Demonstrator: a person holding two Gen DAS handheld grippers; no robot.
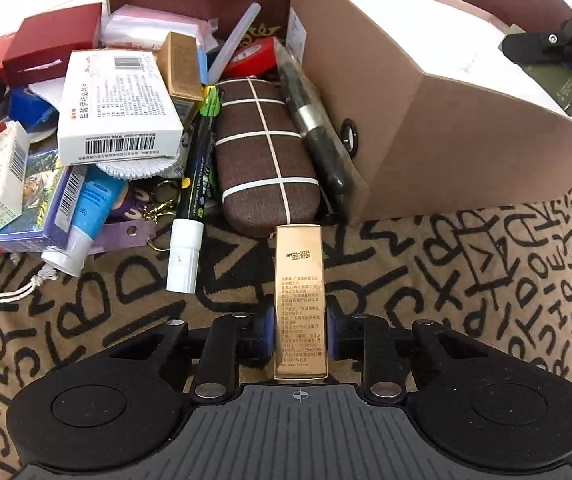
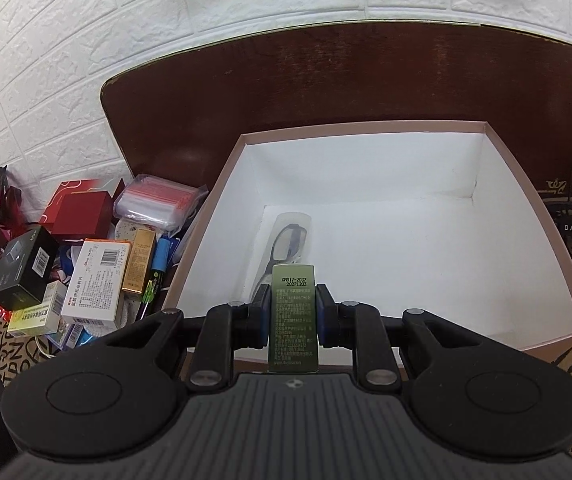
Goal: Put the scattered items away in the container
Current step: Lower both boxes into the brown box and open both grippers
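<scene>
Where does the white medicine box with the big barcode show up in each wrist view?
Left wrist: white medicine box sits upper left, on top of the clutter pile.
Right wrist: the same box lies lower left, beside the container's outer wall.
Shared landmark: the pink cardboard container, right of the pile in both.

Bright, even light in both views, and the left wrist view is the crisper one. The gold box (image 1: 300, 304) throws back a warm sheen, its print still readable. Fisheye bending curls the container (image 2: 370, 240) walls and darkens the corners. In the right wrist view the white brick wall (image 2: 66, 60) looks soft, and the left-hand clutter smears toward the edge.
</scene>
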